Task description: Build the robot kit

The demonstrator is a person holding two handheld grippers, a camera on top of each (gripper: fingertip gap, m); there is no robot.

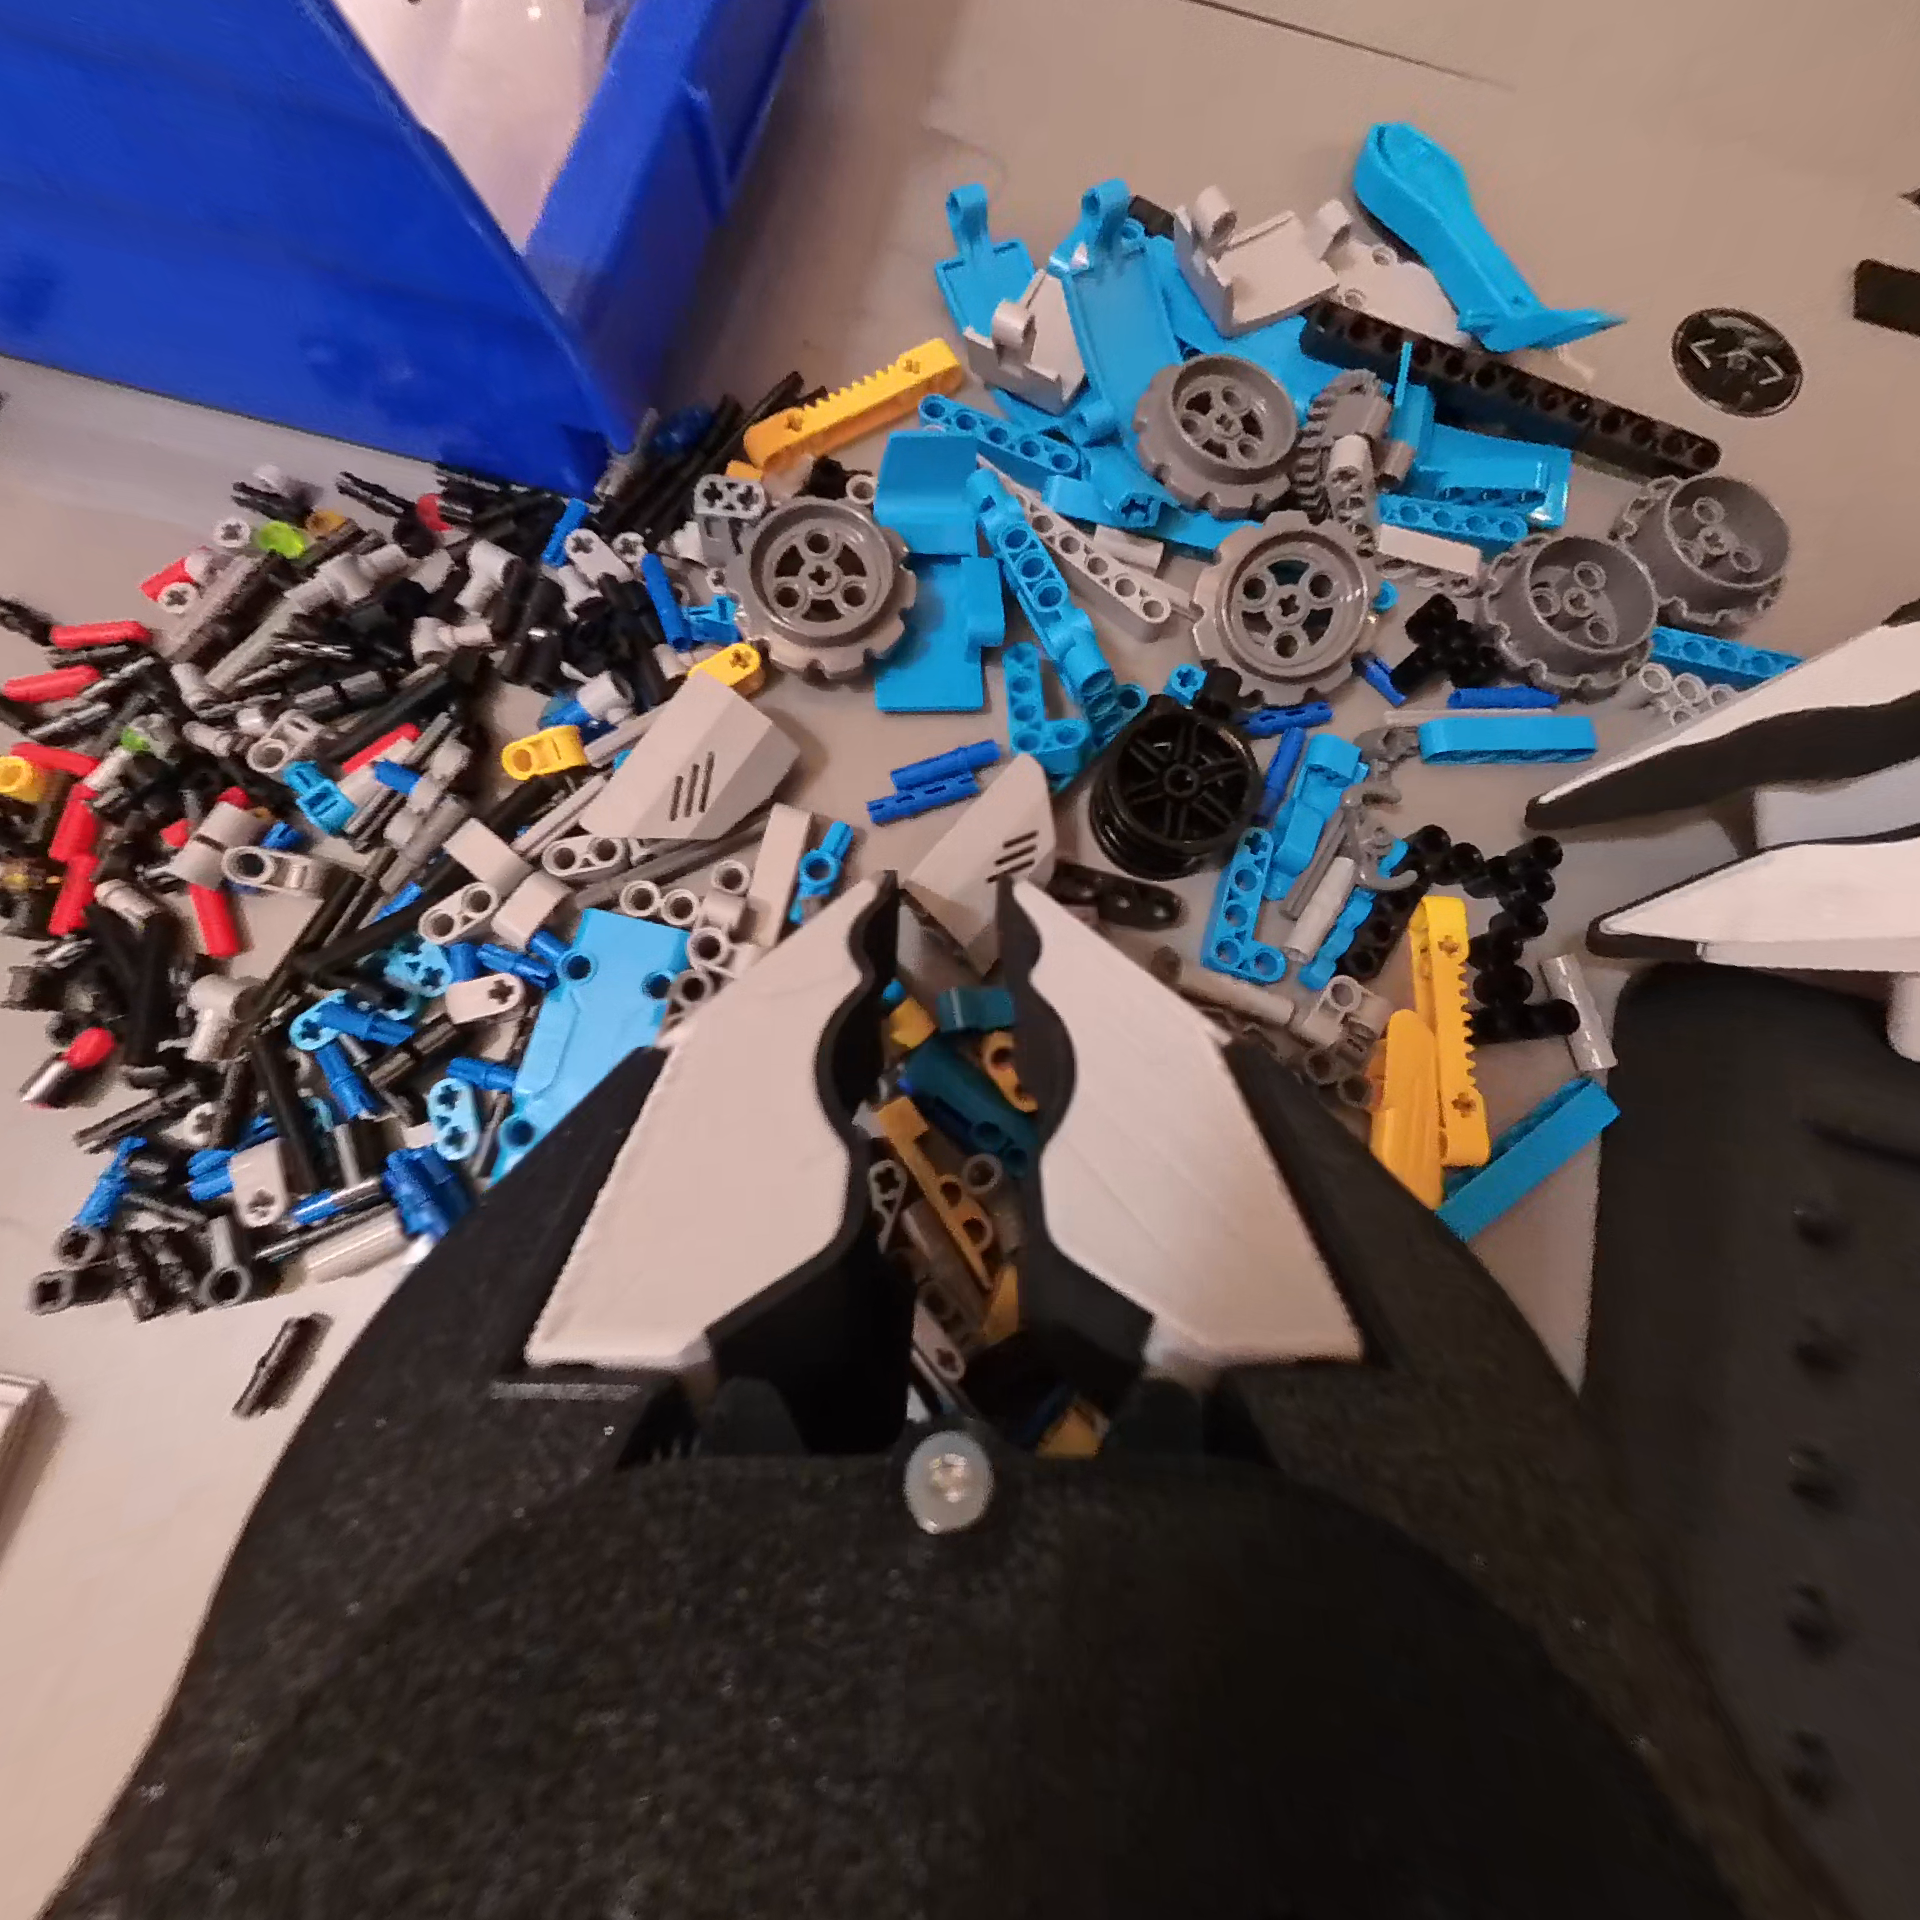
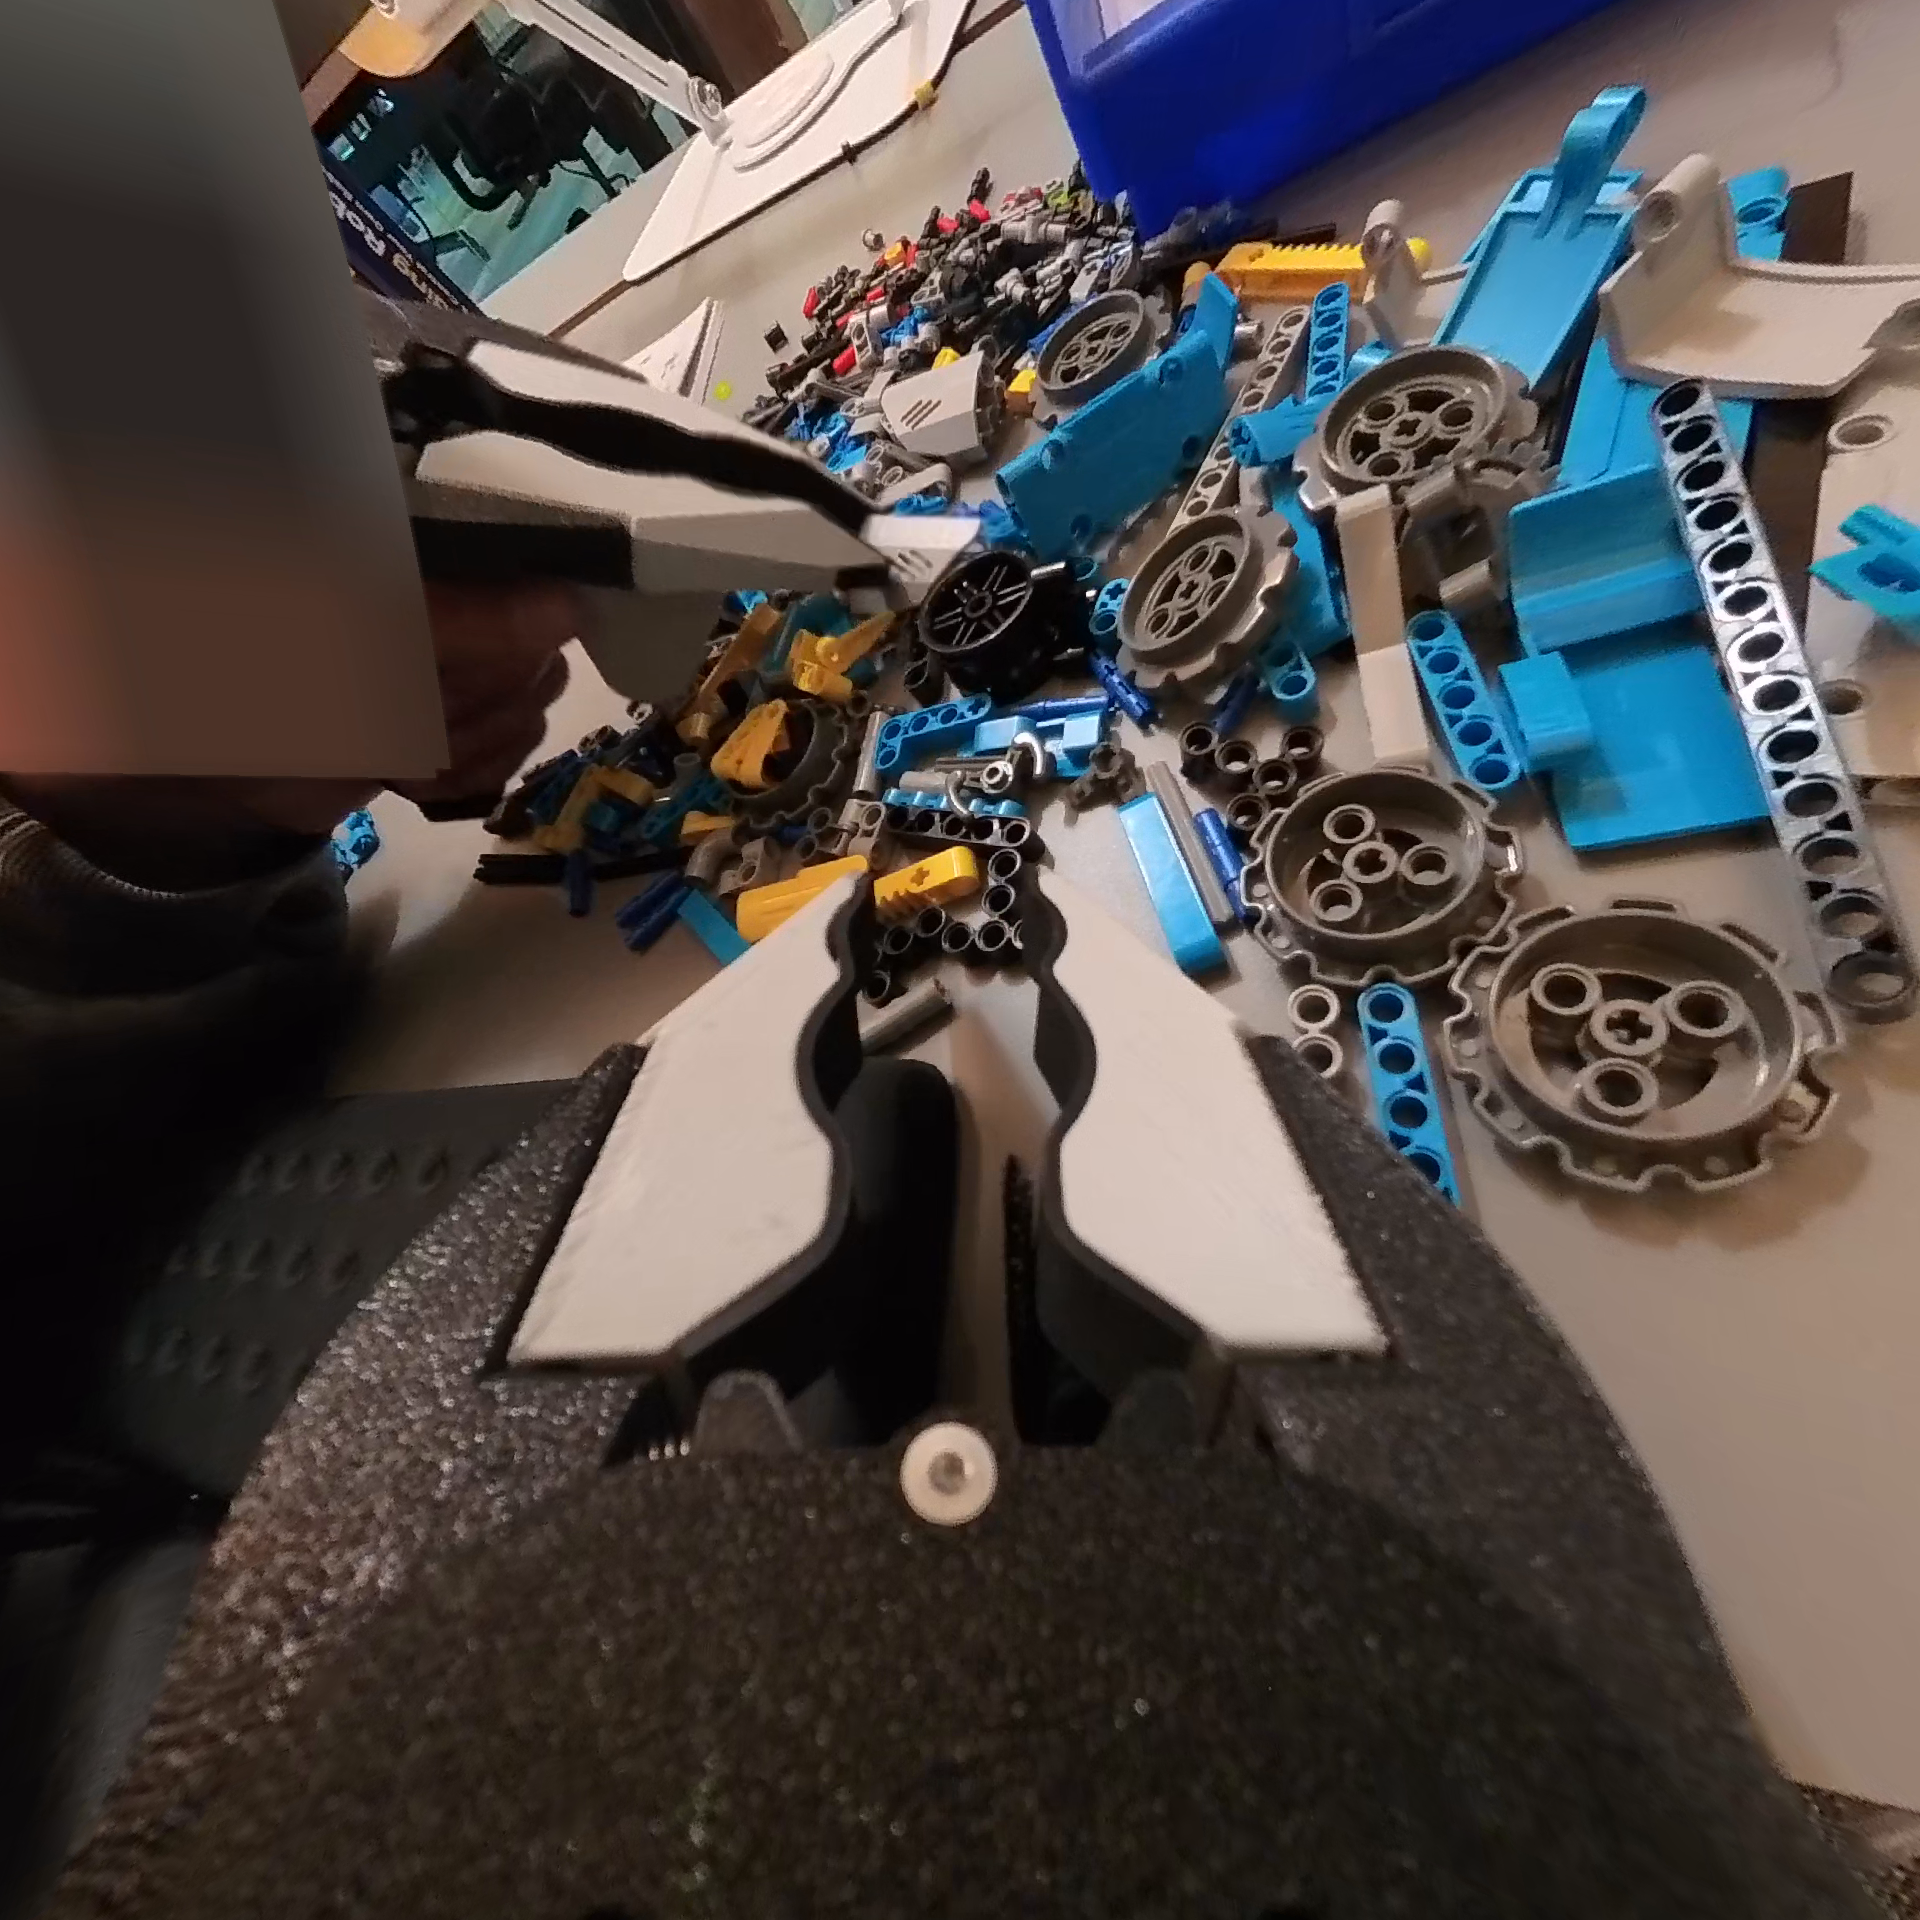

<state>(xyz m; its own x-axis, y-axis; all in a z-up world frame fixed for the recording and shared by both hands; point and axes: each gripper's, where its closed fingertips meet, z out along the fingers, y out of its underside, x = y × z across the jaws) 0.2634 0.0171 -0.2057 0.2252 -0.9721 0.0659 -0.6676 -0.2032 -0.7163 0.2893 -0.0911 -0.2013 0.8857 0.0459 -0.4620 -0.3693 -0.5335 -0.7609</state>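
Note:
My left gripper [image 1: 948, 894] hangs over a pile of plastic building parts on a grey table [image 1: 1247, 125]. It is shut on the lower corner of a grey slotted wedge panel [image 1: 992, 842]. In the right wrist view the same gripper [image 2: 894, 540] holds that panel [image 2: 925, 540] just above a black spoked wheel [image 2: 982, 603]. My right gripper [image 2: 945, 904] is open and empty, low over black lattice pieces [image 2: 977, 914] and a yellow toothed piece [image 2: 925, 883]. It also shows at the right edge of the left wrist view [image 1: 1569, 873].
A blue bin [image 1: 260, 208] stands at the back left. Small pins and connectors [image 1: 260, 831] lie to the left. Grey toothed wheels [image 2: 1371, 862], light blue panels [image 2: 1621, 582] and a long black beam [image 1: 1507, 395] lie to the right. A person's sleeve [image 2: 156, 935] is at the left.

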